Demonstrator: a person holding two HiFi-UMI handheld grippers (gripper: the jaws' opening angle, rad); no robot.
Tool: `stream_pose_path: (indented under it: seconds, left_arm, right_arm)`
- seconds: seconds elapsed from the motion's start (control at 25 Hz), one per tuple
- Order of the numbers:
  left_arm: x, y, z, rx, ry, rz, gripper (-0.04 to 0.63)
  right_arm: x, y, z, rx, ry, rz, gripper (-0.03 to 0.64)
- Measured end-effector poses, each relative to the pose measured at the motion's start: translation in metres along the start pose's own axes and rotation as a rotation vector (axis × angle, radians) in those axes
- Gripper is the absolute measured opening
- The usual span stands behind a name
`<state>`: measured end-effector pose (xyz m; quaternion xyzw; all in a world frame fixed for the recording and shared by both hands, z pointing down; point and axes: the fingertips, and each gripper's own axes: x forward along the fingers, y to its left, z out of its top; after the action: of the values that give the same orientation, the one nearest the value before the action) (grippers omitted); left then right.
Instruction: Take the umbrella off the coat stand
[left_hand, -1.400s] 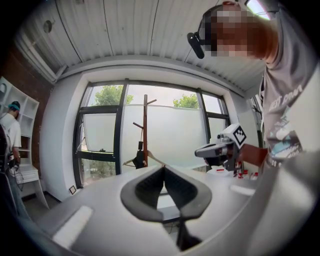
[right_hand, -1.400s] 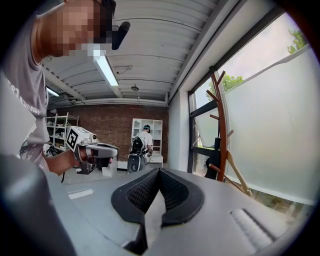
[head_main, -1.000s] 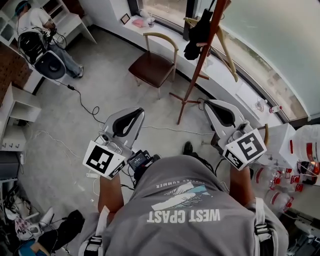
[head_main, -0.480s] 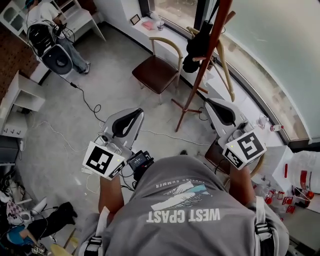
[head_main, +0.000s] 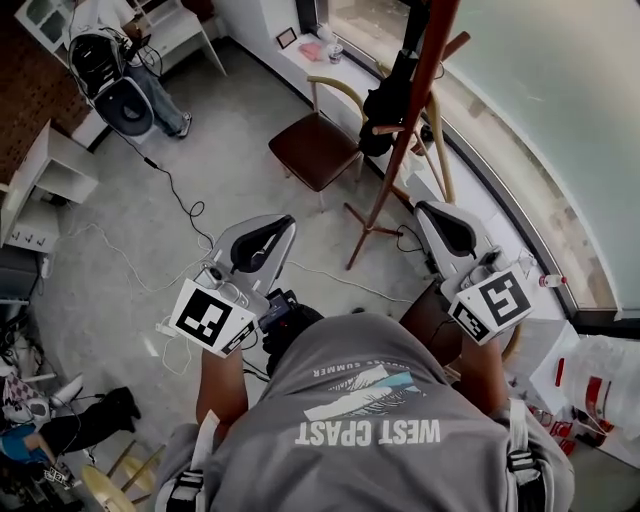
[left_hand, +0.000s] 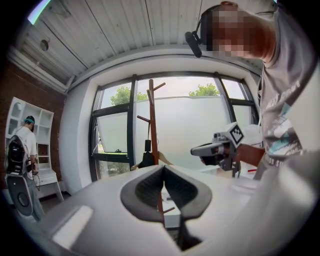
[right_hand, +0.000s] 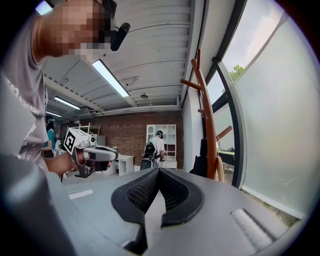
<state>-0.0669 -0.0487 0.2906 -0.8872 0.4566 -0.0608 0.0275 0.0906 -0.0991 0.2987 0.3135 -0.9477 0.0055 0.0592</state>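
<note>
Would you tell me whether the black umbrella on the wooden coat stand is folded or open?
Folded: the black umbrella hangs as a compact bundle against the reddish-brown wooden coat stand, with no canopy spread.

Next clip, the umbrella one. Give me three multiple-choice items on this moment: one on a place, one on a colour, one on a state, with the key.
1. Where is the black umbrella?
A. hanging on the coat stand
B. lying on the floor
C. on a white shelf

2. What colour is the seat of the chair?
A. white
B. dark brown
C. blue

3. How do the jaws of the left gripper stand?
A. wide apart
B. shut on the umbrella
C. shut, with nothing between them

Key:
1 A: the head view shows it hanging against the stand's pole, off the floor.
2 B: the head view shows a dark brown seat in a lighter wooden frame.
3 C: the left gripper view shows the pads meeting, with the stand far beyond them.
</note>
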Motion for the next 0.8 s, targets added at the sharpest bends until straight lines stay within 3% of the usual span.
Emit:
stream_pose_path:
  seconds: [0.28, 0.8]
  left_arm:
    - [0.025, 0.016, 0.0, 0.0, 0.004, -0.069, 0.003]
    - [0.105, 0.044, 0.014, 0.022, -0.066, -0.353, 0.003]
  right_arm:
    - [0.006, -0.013, -0.008, 0.03, 0.019, -0.056, 0.002]
    - [0.005, -0.043, -0.005, 0.061, 0.042, -0.327, 0.002]
